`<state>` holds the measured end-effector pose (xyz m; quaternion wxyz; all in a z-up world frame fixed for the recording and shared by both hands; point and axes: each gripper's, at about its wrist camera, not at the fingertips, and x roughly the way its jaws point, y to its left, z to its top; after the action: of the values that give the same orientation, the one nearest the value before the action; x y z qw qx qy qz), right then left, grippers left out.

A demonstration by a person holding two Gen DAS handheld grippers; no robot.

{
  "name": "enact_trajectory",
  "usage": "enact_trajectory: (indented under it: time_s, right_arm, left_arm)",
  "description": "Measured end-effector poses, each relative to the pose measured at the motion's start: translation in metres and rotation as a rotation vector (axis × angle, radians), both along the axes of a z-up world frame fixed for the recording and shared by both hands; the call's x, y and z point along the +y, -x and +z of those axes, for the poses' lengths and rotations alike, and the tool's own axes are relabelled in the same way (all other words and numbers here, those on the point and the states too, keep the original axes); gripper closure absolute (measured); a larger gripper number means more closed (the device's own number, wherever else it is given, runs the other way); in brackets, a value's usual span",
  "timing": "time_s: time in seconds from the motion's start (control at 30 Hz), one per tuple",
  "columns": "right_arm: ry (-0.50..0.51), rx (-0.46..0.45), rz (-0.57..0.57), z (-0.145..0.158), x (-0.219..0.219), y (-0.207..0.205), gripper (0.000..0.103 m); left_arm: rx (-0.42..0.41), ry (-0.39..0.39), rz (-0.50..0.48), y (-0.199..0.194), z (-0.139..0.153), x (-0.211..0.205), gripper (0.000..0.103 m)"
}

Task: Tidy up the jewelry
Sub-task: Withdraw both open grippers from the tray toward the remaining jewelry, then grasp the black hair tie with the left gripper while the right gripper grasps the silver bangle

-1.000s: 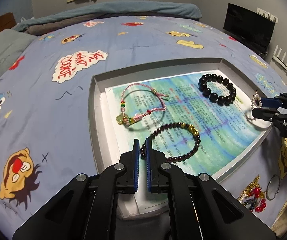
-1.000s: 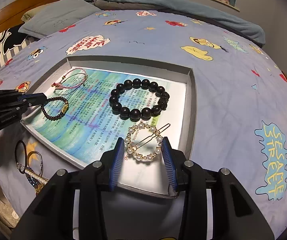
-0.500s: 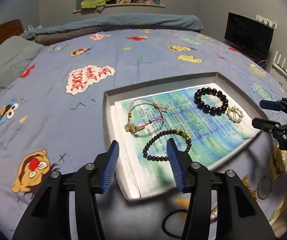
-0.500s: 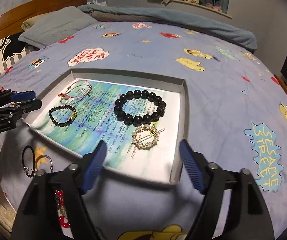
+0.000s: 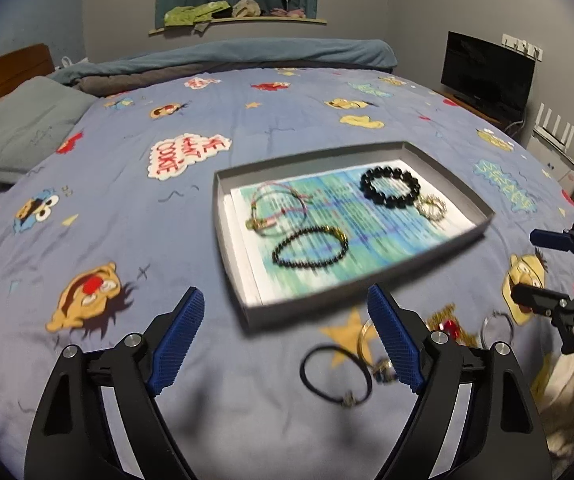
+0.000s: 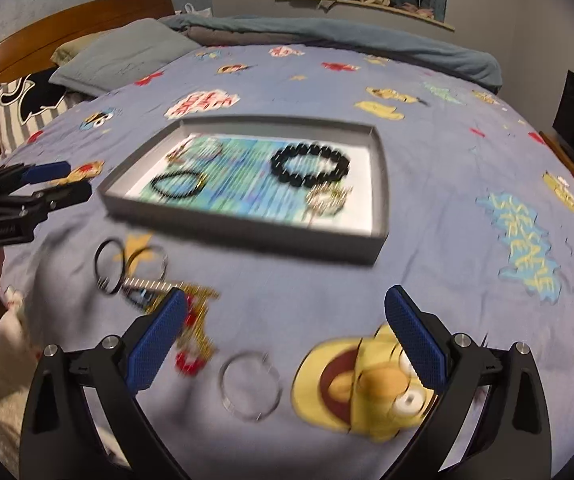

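Observation:
A grey tray [image 5: 223, 240] [image 6: 247, 236] lies on the bedspread. It holds a pink string bracelet [image 5: 263, 222], a small dark bead bracelet [image 5: 307, 266] [image 6: 175, 192], a large black bead bracelet [image 5: 391, 200] [image 6: 311, 180] and a pearl clip [image 5: 431, 208] [image 6: 325, 200]. My left gripper [image 5: 283, 300] [image 6: 73, 181] hovers before the tray's near left corner. Its jaws are opening and hold nothing. My right gripper [image 6: 287, 294] [image 5: 531, 266] is near the tray's right front, jaws opening wide, also without anything in them.
Loose pieces lie on the bedspread in front of the tray: a black hair tie [image 5: 304, 372] [image 6: 103, 264], a red and gold ornament [image 6: 195, 320] and a clear ring [image 6: 225, 380]. A pillow [image 5: 27, 128] lies at the far left, and a TV [image 5: 487, 72] stands at the right.
Both grippers have opened wide and drawn back from the tray. The pearl clip that was between the right fingers now lies free in the tray. The left gripper has left the small bead bracelet.

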<state>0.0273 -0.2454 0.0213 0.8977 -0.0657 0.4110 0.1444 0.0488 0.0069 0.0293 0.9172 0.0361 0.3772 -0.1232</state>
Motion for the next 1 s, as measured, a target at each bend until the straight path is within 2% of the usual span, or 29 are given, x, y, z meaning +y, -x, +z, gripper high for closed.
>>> enact_trajectory:
  time_s: [0.27,0.53,1.0]
  right_arm:
    - [-0.023,0.065,0.028,-0.018,0.003,0.028,0.006]
    - [-0.038,0.135,0.048,-0.035,0.005,0.039,0.006]
    - [-0.030,0.165,0.043,-0.049,0.002,0.044,0.006]
  left_arm:
    - [0.046,-0.010,-0.024,0.026,-0.013,-0.001,0.019]
    - [0.106,-0.011,-0.035,0.037,-0.032,-0.002,0.019]
    - [0.145,-0.008,-0.041,0.037,-0.047,-0.007,0.019]
